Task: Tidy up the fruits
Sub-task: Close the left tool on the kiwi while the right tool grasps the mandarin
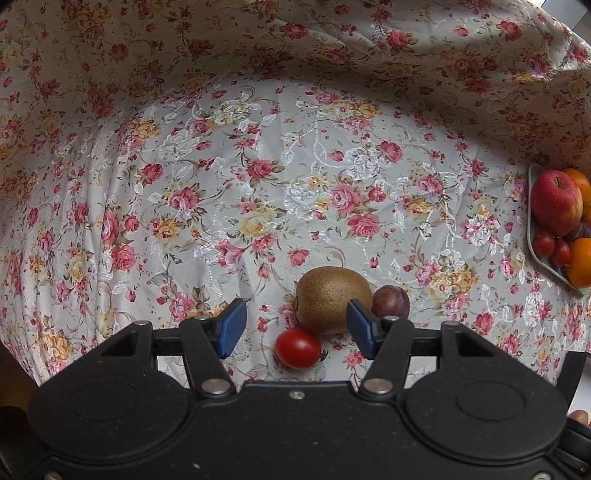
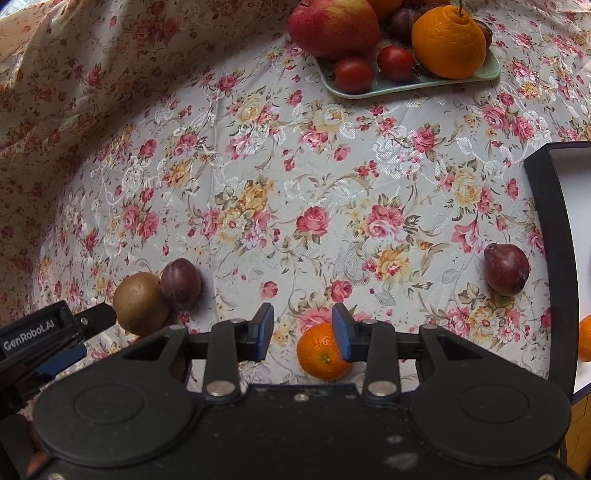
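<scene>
- The left gripper points down over the floral tabletop, its blue fingers spread with nothing pinched.
- Below it lie a kiwi, a plum touching the kiwi's right side, and a cherry tomato just in front of the kiwi; the right finger overlaps the kiwi's edge in view, and whether it touches I cannot tell.
- The right gripper also points down, fingers spread and holding nothing; a mandarin sits on the cloth under the gap, nearer the right finger.
- A second plum lies alone near a dark-rimmed box at the right.
- A green tray at the far side holds an apple, an orange, two tomatoes and dark plums.
</scene>
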A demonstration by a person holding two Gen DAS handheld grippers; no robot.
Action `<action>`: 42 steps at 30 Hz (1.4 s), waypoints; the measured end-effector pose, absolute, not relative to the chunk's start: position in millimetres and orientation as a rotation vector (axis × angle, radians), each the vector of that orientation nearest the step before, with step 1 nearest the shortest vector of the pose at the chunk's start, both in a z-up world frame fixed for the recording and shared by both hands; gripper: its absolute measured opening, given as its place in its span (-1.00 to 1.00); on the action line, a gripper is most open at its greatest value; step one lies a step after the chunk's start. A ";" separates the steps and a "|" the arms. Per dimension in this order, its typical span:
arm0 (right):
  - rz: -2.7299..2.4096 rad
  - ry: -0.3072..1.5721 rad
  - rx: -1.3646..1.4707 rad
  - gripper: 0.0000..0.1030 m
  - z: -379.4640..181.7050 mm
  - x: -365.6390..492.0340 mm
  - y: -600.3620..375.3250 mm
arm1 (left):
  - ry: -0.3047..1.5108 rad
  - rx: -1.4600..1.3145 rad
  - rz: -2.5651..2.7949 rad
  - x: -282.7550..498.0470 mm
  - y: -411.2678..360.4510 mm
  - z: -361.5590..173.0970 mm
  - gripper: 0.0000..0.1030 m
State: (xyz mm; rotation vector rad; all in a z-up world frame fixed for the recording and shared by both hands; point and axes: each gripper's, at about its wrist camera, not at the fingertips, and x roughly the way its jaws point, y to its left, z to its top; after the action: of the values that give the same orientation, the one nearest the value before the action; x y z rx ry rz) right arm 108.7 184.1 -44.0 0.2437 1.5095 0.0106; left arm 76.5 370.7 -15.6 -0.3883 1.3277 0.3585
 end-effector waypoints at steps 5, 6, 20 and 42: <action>0.030 1.517 0.201 -0.26 -44.3 104.6 191.9 | 1.329 -0.399 0.358 76.4 374.6 -16.1 0.23; 0.031 1.516 0.195 -0.26 -43.9 104.5 191.7 | 1.328 -0.400 0.357 76.5 375.2 -16.2 0.23; 0.032 1.529 0.172 -0.26 -44.2 102.1 182.8 | 1.322 -0.400 0.315 78.6 370.8 -14.5 0.23; 0.045 1.545 0.052 -0.17 -59.2 95.3 195.4 | 1.347 -0.387 0.302 88.7 357.9 -30.0 0.23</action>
State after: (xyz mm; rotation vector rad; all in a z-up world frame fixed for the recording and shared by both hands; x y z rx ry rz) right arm 95.3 195.4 -59.2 0.0518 1.5450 0.0454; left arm 88.7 357.9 -30.0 -0.3868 1.3473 0.3018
